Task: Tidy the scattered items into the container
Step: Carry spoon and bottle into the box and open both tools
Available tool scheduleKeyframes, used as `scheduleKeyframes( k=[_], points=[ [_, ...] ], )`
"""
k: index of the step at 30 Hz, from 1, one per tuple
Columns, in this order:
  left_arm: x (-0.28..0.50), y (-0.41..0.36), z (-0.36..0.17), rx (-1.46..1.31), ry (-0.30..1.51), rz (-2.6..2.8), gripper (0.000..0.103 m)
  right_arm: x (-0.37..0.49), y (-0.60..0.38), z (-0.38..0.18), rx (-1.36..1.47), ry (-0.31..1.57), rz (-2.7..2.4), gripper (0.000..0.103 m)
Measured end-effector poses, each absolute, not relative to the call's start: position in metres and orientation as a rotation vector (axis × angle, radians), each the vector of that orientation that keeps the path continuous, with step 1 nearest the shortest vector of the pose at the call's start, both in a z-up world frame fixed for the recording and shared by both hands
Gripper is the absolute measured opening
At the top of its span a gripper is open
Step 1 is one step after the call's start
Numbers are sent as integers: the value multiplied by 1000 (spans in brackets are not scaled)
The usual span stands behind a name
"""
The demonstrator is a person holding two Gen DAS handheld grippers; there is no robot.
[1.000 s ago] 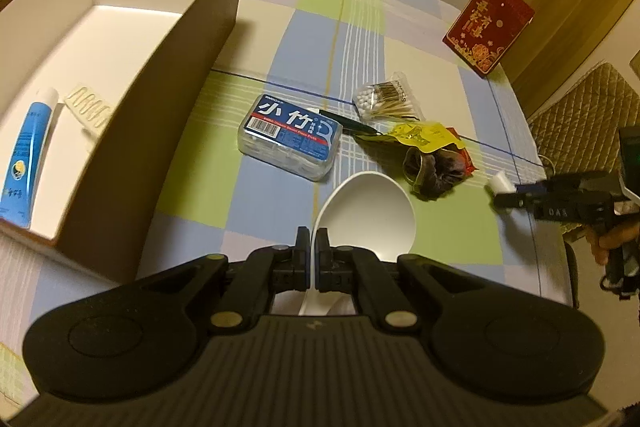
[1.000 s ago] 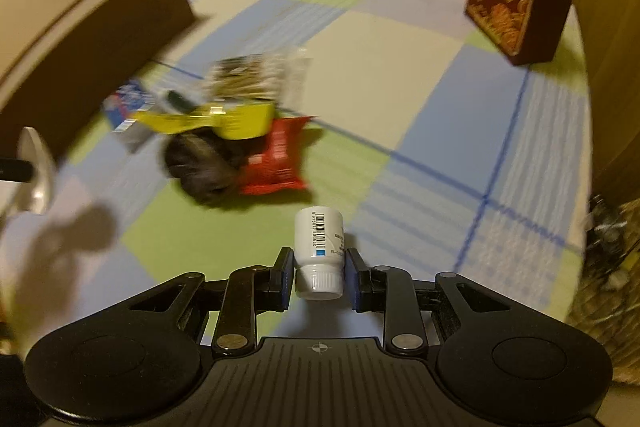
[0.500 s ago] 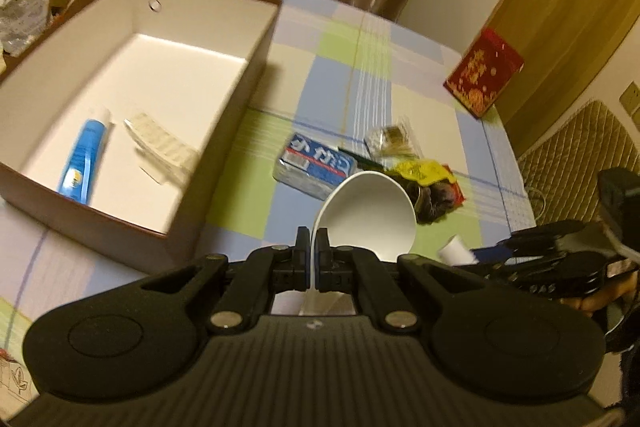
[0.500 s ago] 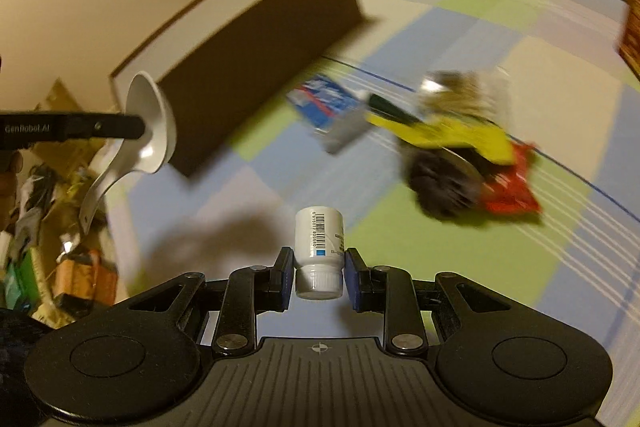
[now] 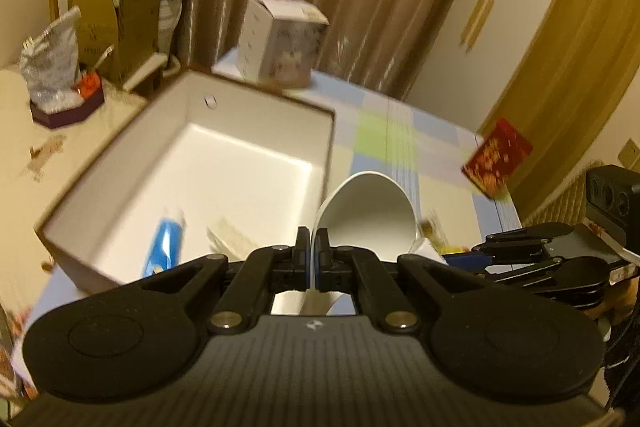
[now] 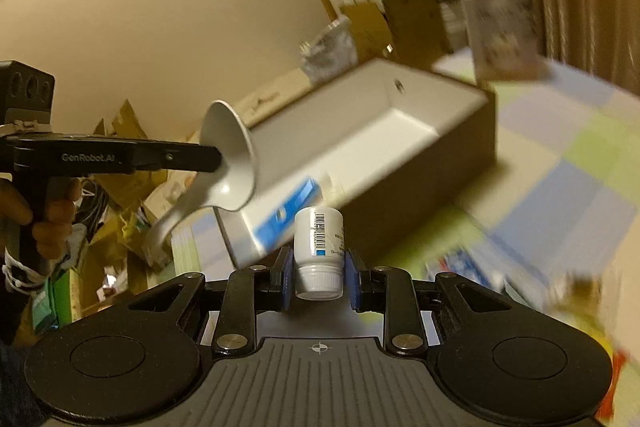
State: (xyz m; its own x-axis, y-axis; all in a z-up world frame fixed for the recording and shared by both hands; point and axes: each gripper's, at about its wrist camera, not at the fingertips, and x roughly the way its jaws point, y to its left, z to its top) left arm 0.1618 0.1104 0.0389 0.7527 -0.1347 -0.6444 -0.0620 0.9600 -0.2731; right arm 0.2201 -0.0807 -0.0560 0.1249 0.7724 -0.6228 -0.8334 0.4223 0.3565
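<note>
My left gripper is shut on a white ceramic spoon, held in the air near the right wall of the brown box with a white inside. In the right wrist view the left gripper holds the same spoon up in the air, left of the box. My right gripper is shut on a small white pill bottle, cap toward the camera, in front of the box's near corner. A blue tube and a pale strip pack lie in the box.
A white carton stands at the table's far edge behind the box. A red packet lies at the far right. A blue floss box and snack packets lie blurred on the checked cloth. Cardboard clutter sits left of the table.
Both grippers rose and swung toward the box with the spoon and the bottle. The box now fills more of both views; the scattered items dropped out of the left view.
</note>
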Motion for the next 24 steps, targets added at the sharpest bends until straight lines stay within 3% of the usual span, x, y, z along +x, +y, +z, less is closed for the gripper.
scheduleKeyframes(
  k=[11,24],
  points=[
    [213,171,63,-258,617,-8,0,260,6,-31,-70,767,1131,29],
    [277,202,42,-308,639,19,0,309,51,-53,-115,817,1024,29]
  ],
)
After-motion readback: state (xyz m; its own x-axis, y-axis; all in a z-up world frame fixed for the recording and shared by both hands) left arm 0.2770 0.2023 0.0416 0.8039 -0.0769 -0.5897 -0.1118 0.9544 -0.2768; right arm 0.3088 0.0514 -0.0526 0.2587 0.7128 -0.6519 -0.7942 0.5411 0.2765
